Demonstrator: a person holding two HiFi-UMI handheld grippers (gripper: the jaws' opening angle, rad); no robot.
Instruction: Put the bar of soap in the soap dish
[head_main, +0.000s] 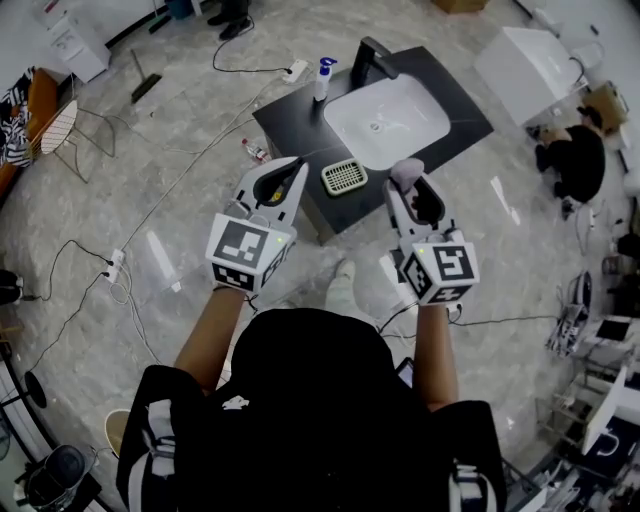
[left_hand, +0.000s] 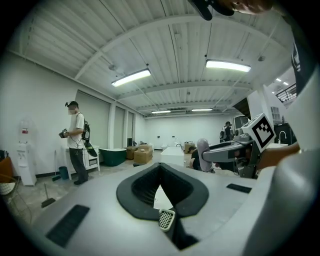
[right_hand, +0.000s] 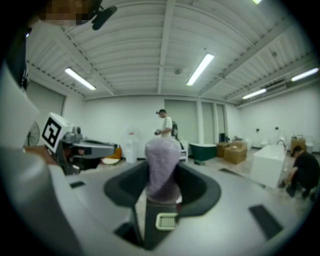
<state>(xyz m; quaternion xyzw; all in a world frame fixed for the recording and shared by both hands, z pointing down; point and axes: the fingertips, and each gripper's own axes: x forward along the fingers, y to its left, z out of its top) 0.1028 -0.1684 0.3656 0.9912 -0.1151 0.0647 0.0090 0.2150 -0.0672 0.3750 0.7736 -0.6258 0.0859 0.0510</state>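
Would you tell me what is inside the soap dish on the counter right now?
Nothing: the soap dish shows only its bare slotted grid. The bar of soap is clamped in the right gripper. Whatever lies under the grid is hidden.

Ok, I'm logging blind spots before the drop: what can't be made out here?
Bar of soap: blurred in right gripper view; head view shows only its tip past the right tool.
Soap dish: grid detail too small, head view.
Spray bottle: label too small, head view.

Soap dish (head_main: 344, 176) on the counter (head_main: 287, 125) before the basin (head_main: 405, 112), spray bottle (head_main: 321, 80) behind.
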